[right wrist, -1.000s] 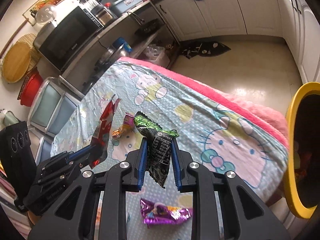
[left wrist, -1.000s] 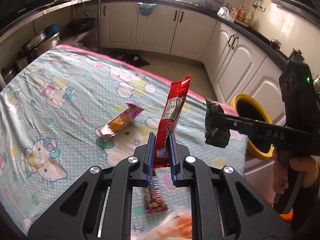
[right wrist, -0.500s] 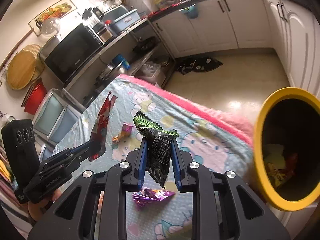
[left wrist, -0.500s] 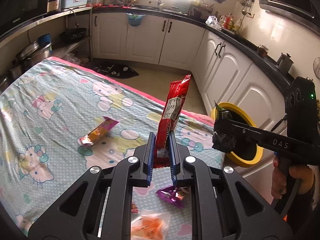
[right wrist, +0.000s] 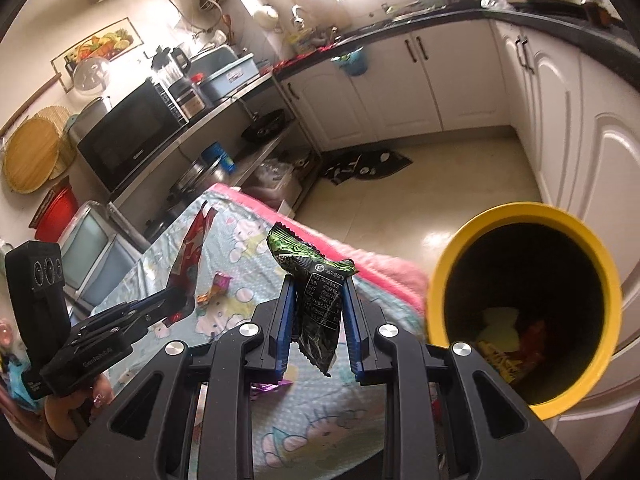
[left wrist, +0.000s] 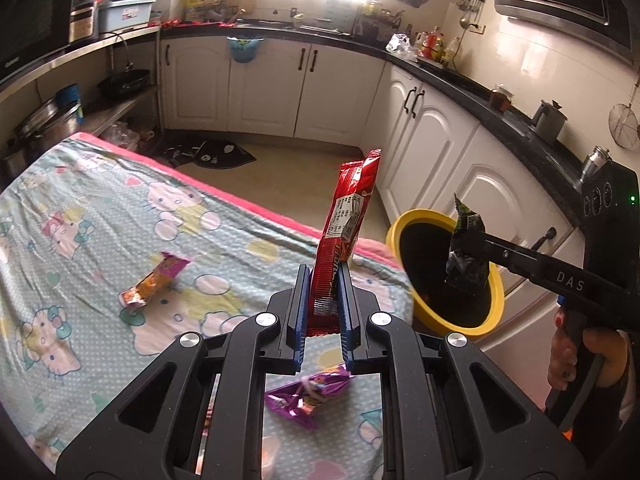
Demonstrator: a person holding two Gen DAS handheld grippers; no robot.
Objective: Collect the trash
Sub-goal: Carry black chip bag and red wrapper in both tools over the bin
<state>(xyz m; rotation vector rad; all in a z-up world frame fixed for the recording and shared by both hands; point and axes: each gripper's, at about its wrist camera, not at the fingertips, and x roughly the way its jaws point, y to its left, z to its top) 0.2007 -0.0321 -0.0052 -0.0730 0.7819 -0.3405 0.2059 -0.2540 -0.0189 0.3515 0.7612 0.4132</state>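
Red wrapper (left wrist: 347,236) pretty much owned the middle of the left wrist view. It stood upright, a bit tilted to the right, with its bottom end pinched between the blue pads of the left gripper (left wrist: 323,304), jaws pressed in tight on it. Below the fingers, at bottom centre, a purple wrapper (left wrist: 306,398) lay on the cartoon-cat tablecloth (left wrist: 80,248), and an orange-pink wrapper (left wrist: 154,284) sat well apart at centre left. Over on the right of the frame the right gripper (left wrist: 470,242) reached in from the side, clamped on a dark green wrapper (left wrist: 466,256) that hung right in front of the mouth of the yellow bin (left wrist: 494,312). The hand on that gripper's handle showed at the lower right edge.

Right wrist view next. The dark green wrapper (right wrist: 318,304) was at centre frame, squeezed between the right gripper (right wrist: 318,320) jaws, crumpled top poking above the pads and the pointy bottom corner hanging below them. The yellow bin (right wrist: 440,280) sat just to the right of it, tipped open toward the camera with some yellow and red trash in the bottom. The wrapper was beside the rim, not inside. At centre left the left gripper (right wrist: 176,300) held the red wrapper (right wrist: 190,256) up over the tablecloth (right wrist: 304,416), with the orange-pink wrapper (right wrist: 214,286) lying on the cloth just right of it. A sliver of purple wrapper (right wrist: 270,386) peeked out under the right gripper's fingers.
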